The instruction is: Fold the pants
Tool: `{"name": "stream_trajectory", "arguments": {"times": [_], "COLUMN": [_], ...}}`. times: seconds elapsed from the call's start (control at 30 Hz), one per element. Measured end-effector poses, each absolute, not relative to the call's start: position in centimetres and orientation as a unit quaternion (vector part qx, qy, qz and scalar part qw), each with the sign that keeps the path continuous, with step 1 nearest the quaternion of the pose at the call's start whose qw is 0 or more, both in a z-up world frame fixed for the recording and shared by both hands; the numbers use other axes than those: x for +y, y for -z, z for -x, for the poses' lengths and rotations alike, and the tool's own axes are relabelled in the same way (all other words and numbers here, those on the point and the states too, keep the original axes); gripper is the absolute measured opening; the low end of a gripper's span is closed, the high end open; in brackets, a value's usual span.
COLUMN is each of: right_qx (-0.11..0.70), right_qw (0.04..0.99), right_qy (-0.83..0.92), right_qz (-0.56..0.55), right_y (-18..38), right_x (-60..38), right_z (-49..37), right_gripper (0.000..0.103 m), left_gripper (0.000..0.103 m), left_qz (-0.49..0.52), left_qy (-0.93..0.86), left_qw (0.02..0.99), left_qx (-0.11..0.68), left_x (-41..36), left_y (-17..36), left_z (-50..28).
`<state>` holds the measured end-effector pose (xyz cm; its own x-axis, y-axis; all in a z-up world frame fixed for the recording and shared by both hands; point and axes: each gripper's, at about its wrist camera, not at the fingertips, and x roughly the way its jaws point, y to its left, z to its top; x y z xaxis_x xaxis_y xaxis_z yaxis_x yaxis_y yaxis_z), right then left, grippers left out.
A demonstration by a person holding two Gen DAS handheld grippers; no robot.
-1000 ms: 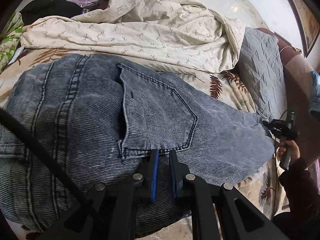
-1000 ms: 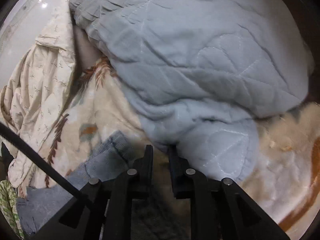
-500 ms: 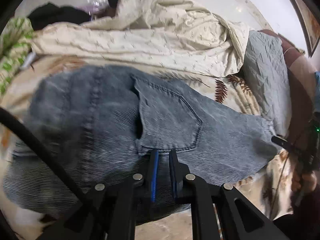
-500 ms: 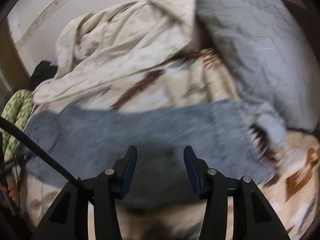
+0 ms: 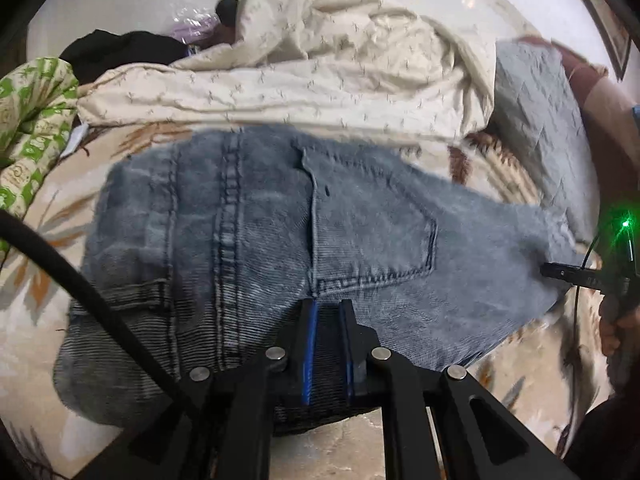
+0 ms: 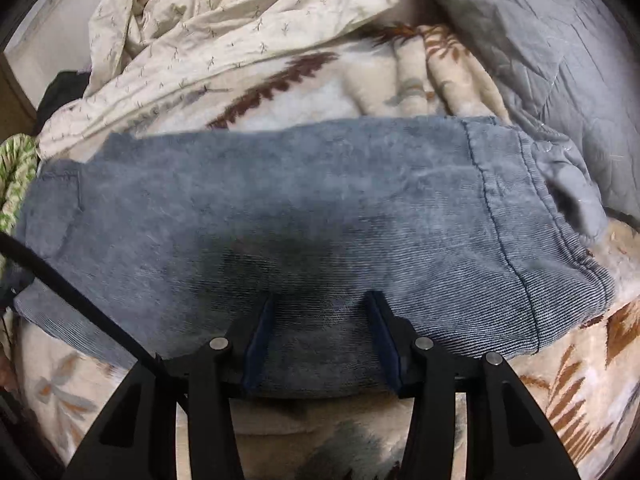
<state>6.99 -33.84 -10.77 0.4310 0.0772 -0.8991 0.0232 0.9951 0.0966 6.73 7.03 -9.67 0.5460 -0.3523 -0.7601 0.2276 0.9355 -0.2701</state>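
Note:
Blue-grey jeans lie folded lengthwise across a leaf-print blanket. In the left wrist view the seat and back pocket (image 5: 372, 232) of the jeans (image 5: 240, 248) fill the middle. My left gripper (image 5: 328, 308) is shut on the near edge of the jeans just below the pocket. In the right wrist view the leg end of the jeans (image 6: 320, 216) with its hem (image 6: 516, 220) lies flat. My right gripper (image 6: 320, 304) is open above the near edge of the leg, holding nothing. The right gripper also shows at the right edge of the left wrist view (image 5: 576, 272).
A crumpled cream sheet (image 5: 320, 68) lies behind the jeans. A grey quilted pillow (image 6: 540, 28) sits at the right. A green patterned cloth (image 5: 32, 120) and dark clothes (image 5: 120, 48) lie at the left. The leaf-print blanket (image 6: 380, 76) covers the bed.
My right gripper let go of the leg end, opened, and pulled back to face the laid-out leg. My left gripper stayed shut on the jeans and drew back a little.

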Motion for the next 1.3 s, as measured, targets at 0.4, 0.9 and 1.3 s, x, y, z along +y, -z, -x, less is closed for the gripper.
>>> {"name": "stream_trajectory", "arguments": {"times": [0.4, 0.9, 1.3], "right_qx": [0.465, 0.55, 0.513], "right_qw": [0.853, 0.798, 0.835], "right_qy": [-0.206, -0.246, -0.188], "right_qz": [-0.117, 0.009, 0.068], "right_y": [5.7, 11.7, 11.4], "right_x": [-23.0, -10.9, -9.8], "right_z": [-16.5, -27.1, -26.9], "right_gripper": [0.05, 0.052, 0.005], "left_gripper": [0.025, 0.025, 0.025], "left_qz": [0.099, 0.1, 0.091], "left_qy": [0.203, 0.227, 0.223], "left_qw": [0.865, 0.841, 0.845], "left_qx": [0.448, 0.481, 0.477], "left_x": [5.6, 4.8, 5.6], "left_y": [8.7, 11.3, 11.5], "left_z": [-6.4, -6.5, -5.1]}}
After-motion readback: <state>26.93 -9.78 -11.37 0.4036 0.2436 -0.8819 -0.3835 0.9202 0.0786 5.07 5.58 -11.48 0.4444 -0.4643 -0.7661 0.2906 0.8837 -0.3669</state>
